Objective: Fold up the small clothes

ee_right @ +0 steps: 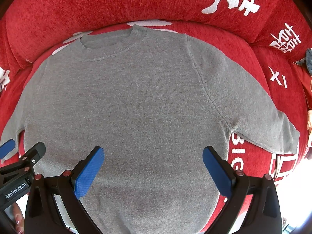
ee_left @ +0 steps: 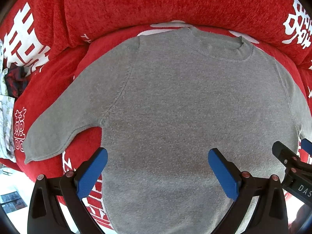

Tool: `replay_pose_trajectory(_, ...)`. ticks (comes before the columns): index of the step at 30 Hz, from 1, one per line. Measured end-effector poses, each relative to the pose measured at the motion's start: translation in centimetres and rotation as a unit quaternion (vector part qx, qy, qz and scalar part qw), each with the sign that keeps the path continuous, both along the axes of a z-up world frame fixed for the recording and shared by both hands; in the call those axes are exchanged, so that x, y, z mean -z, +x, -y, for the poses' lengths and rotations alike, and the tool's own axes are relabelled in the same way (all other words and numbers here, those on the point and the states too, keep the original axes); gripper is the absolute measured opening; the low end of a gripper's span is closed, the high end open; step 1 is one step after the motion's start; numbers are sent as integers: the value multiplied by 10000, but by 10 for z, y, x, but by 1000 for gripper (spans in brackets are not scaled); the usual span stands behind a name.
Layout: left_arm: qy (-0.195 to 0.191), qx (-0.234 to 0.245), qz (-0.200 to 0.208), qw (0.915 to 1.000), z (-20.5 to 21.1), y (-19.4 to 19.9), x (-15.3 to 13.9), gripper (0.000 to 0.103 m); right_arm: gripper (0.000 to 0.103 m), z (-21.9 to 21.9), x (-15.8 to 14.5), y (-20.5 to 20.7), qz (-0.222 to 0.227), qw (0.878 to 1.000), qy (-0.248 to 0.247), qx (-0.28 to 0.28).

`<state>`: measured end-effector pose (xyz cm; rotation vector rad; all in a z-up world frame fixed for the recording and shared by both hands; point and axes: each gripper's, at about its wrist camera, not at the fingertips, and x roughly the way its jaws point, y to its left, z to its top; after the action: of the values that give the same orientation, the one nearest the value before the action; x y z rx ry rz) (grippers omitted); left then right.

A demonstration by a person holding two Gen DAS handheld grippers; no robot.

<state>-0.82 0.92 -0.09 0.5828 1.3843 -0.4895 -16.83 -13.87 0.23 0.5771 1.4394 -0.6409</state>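
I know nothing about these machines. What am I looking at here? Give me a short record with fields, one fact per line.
garment: grey sweater, short-sleeved, spread flat, front up
collar: round neckline at the far end, away from the cameras
sleeves: both spread outward; left sleeve, right sleeve
surface: red sofa cover with white characters
left gripper: open, over the lower part of the sweater, holding nothing
right gripper: open, over the lower part too, holding nothing
folding: not yet begun
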Motion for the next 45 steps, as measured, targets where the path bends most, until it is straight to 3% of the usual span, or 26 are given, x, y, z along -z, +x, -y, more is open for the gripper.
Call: replay_pose_trajectory(45,-63,-115,14,9999,-9,0,-5,103,101,-9,-4,3,4,10000,-61,-38)
